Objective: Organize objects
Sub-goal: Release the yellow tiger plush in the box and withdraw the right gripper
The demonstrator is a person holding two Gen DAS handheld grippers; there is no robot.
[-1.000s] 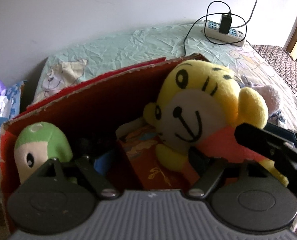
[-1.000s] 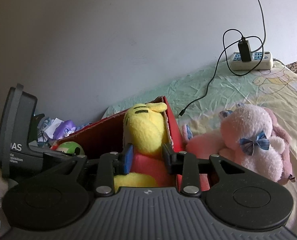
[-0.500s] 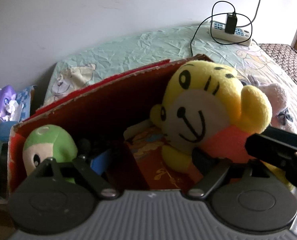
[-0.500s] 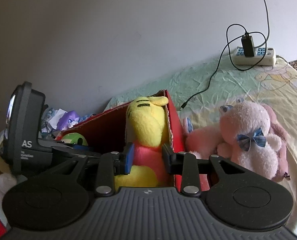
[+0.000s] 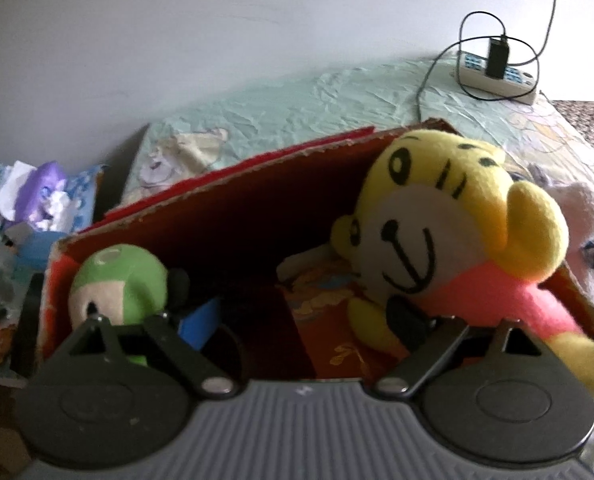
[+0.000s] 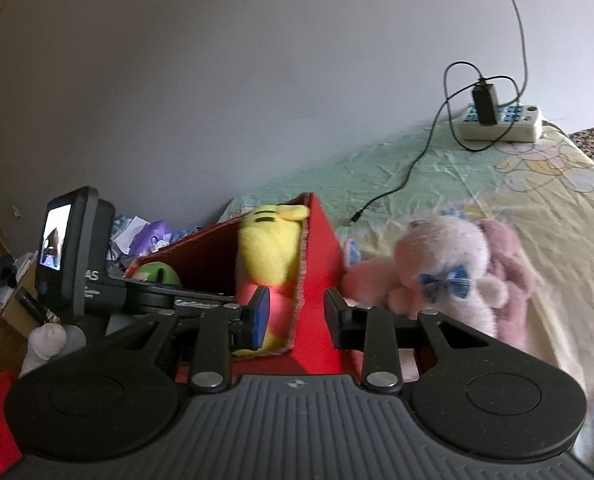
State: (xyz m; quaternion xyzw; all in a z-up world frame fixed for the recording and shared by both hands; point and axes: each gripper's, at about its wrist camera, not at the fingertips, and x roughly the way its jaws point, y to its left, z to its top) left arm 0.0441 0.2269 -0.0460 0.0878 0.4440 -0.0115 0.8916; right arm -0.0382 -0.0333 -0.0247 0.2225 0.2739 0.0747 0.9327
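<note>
Yellow tiger plush (image 5: 449,216) leaning in right corner of red cardboard box (image 5: 225,196), likely just released. Left gripper (image 5: 297,312) jaws opening, empty. Right gripper (image 6: 295,312) jaws narrow, empty, lower centre, straddling box wall. Pink bunny plush (image 6: 453,268) outside on bed, probably next.

box (image 5: 233,184): tiger plush (image 5: 449,216) right, frog plush (image 5: 117,280) left | bunny plush (image 6: 453,272) outside, right

Bedroom in home. Bed (image 6: 477,184) with crumpled pale green and yellow cartoon-print sheet runs along plain white wall (image 6: 257,80). Power strip (image 6: 501,122) with plugged-in charger and looping black cable lies on sheet at wall. Plush toys about: pink bunny (image 6: 453,276) on bed, yellow one (image 5: 449,240) and green one (image 5: 117,280) in red box (image 5: 225,208). Clutter of paper and packets (image 5: 37,200) beside bed end.
</note>
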